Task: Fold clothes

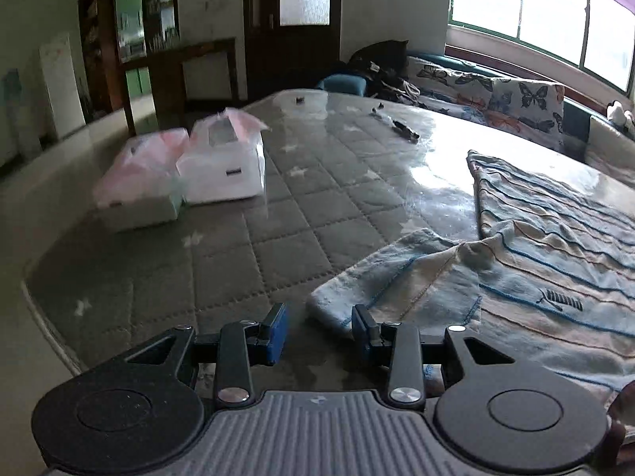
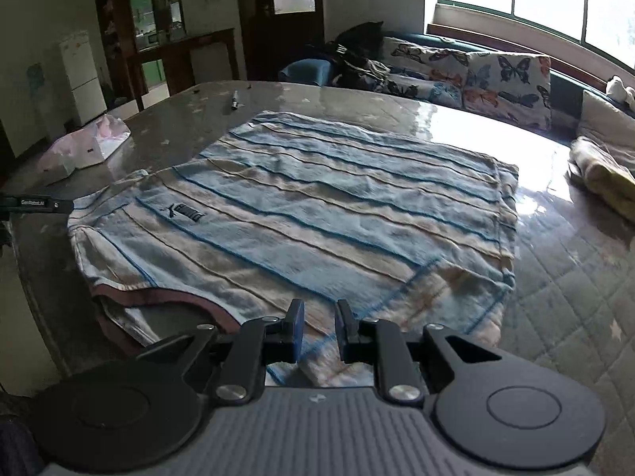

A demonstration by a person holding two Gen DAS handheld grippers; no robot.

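Observation:
A striped light-blue and beige T-shirt [image 2: 317, 214] lies flat on the grey quilted mattress [image 2: 575, 277], its dark maroon collar [image 2: 158, 297] towards the near left. In the left wrist view the shirt [image 1: 555, 254] fills the right side, and one sleeve [image 1: 401, 285] points at my left gripper [image 1: 319, 329]. That gripper is open, hovering just short of the sleeve's end, with nothing between its blue pads. My right gripper [image 2: 319, 327] is open with a narrower gap, low over the shirt's near sleeve, and striped cloth shows between the fingers.
Two plastic-wrapped boxes [image 1: 222, 166] sit at the mattress's left side. Small dark items [image 1: 405, 129] lie at the far end. Butterfly-print cushions [image 2: 504, 79] line the window side. A folded yellowish cloth [image 2: 603, 174] rests at the right. The mattress edge [image 1: 51, 317] runs close on the left.

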